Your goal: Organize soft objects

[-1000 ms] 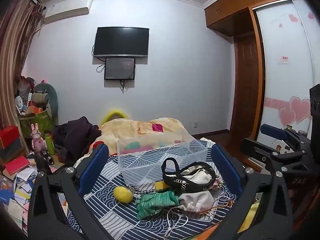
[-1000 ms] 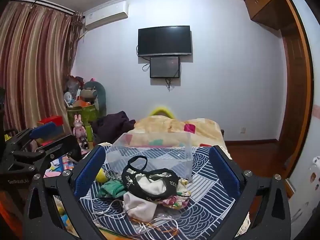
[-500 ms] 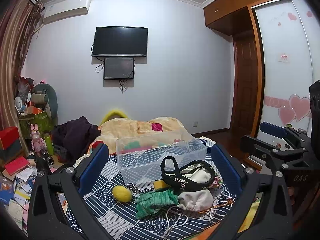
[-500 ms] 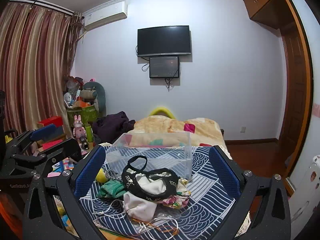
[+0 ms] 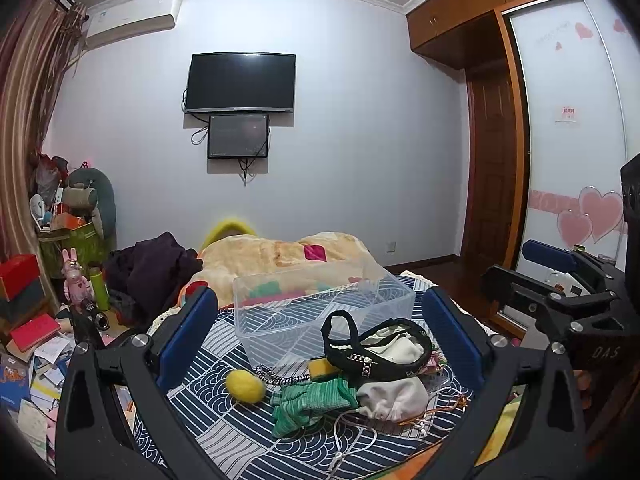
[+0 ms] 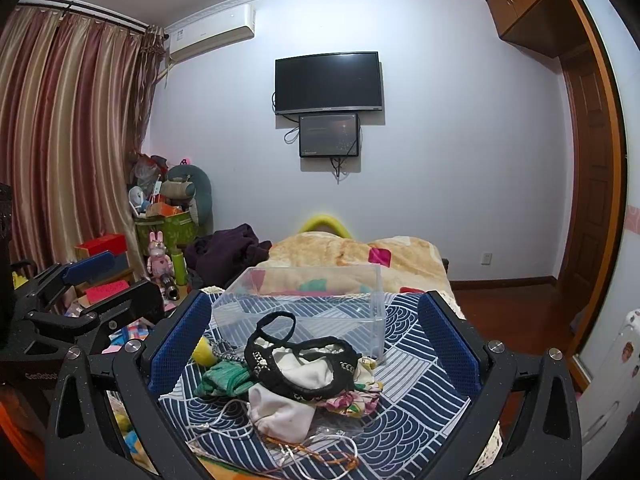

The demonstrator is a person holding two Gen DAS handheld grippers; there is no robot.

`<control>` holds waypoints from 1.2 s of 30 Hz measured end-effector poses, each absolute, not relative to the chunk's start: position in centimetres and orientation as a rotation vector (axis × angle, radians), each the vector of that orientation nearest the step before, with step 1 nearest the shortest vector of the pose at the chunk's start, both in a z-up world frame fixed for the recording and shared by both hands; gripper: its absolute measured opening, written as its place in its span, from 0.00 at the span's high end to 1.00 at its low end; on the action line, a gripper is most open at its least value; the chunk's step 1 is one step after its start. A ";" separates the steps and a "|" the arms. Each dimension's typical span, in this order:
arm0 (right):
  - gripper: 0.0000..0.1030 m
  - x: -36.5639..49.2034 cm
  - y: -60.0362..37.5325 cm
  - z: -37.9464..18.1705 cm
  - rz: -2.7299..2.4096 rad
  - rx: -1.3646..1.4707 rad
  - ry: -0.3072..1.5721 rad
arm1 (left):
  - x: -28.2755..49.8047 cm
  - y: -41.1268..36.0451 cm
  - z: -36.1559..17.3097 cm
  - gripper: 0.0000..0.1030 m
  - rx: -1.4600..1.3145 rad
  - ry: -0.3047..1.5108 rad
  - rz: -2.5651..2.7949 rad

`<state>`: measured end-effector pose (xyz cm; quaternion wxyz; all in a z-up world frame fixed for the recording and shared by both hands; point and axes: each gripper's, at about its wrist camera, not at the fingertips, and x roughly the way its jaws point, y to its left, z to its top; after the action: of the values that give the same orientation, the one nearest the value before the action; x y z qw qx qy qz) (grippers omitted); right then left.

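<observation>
In the left wrist view, your left gripper [image 5: 320, 336] is spread wide, with its blue pads at the lower left and lower right of the frame, and it holds nothing. Between the pads, in the lower middle, a clear plastic box [image 5: 320, 312] stands on the blue wave-pattern cloth [image 5: 224, 432]. In front of the box lies the pile of soft things: a black studded bag [image 5: 372, 364] with a white cloth inside it, a green knitted piece [image 5: 312, 400] just below it, a white pouch [image 5: 394, 398] touching the green piece on its right, and a yellow ball [image 5: 245, 386] a little apart to the left. Thin cords [image 5: 360, 436] lie loose under the pile. At the right edge you see your right gripper [image 5: 560, 280] from the side. In the right wrist view, your right gripper [image 6: 314, 334] is also spread wide and grips nothing. The clear plastic box [image 6: 304, 300] is in the middle of the frame, and the black studded bag [image 6: 296, 360] lies just in front of it, with the green knitted piece [image 6: 224, 378] at its left, the white pouch [image 6: 280, 412] below it, and a flowered cloth [image 6: 352, 398] at its right. Your left gripper [image 6: 80, 292] shows at the left edge.
</observation>
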<state>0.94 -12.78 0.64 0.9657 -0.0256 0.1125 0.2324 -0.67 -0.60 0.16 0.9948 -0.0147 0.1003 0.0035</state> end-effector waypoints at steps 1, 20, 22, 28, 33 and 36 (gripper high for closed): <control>0.00 0.9 -12.8 0.7 0.470 -0.052 0.227 | -0.7 -0.6 0.1 0.00 -0.029 0.201 0.007; 0.00 0.5 -12.4 1.2 0.474 -0.049 0.217 | -0.6 -0.9 0.2 0.00 -0.022 0.193 0.008; 0.00 0.6 -12.4 1.1 0.474 -0.049 0.216 | -0.5 -0.8 0.2 0.00 -0.022 0.192 0.007; 0.00 0.7 -12.5 1.0 0.474 -0.049 0.215 | -0.6 -0.9 0.2 0.00 -0.021 0.192 0.007; 0.00 0.7 -12.5 1.0 0.474 -0.049 0.214 | -0.6 -0.9 0.2 0.00 -0.022 0.191 0.007; 0.00 0.6 -12.4 1.0 0.473 -0.047 0.213 | -0.6 -0.9 0.2 0.00 -0.022 0.190 0.007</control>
<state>0.63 -12.44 0.97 0.9662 -0.0233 0.1054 0.2341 -0.63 -0.92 0.16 0.9954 -0.0109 0.0948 0.0037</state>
